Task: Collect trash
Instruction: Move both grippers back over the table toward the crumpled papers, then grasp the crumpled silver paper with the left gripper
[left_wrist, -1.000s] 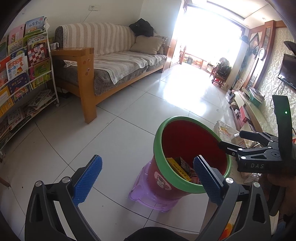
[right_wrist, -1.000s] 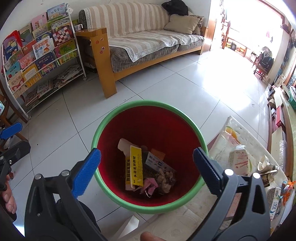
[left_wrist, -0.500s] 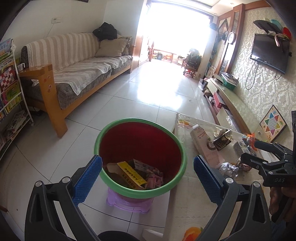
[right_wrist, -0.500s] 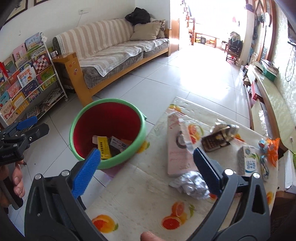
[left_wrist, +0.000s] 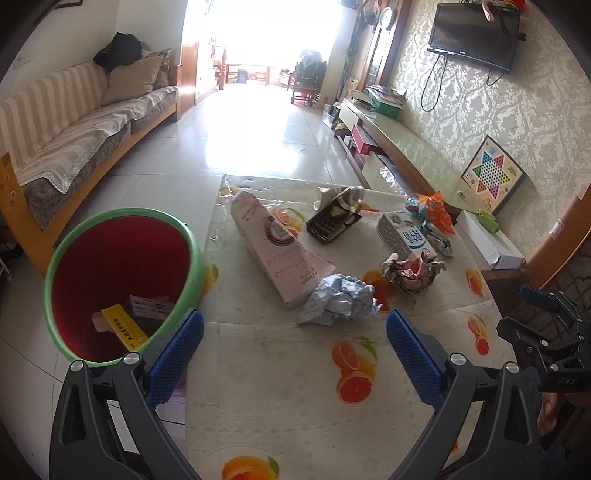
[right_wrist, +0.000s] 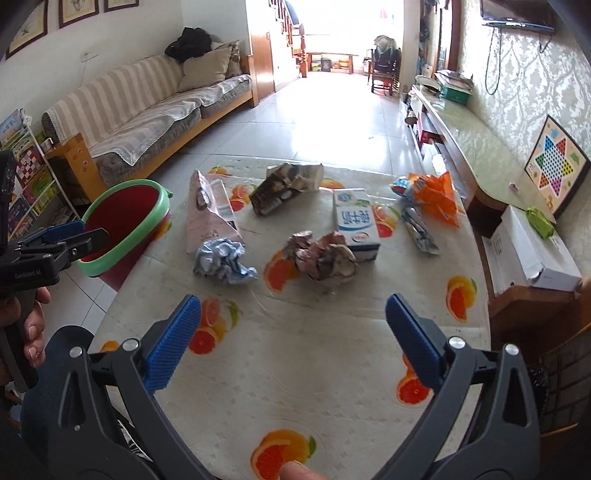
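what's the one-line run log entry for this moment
left gripper: open, empty | right gripper: open, empty | crumpled wrappers, milk carton: on table | bin: part-filled

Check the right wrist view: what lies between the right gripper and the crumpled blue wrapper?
Only bare fruit-print tablecloth lies between the right gripper and the crumpled blue wrapper.

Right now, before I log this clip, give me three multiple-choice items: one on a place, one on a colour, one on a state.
1. Where does the bin stand?
A. on the table
B. on the floor beside the table
C. on the sofa

2. What colour is the bin's rim?
A. green
B. yellow
C. white

3. How are the grippers?
A. both open, empty
B. left shut on foil
C. right shut on a carton

Answers:
1 B, it sits off the table's left edge.
2 A, a green ring around red walls.
3 A, the left gripper and right gripper show spread pads with nothing between.
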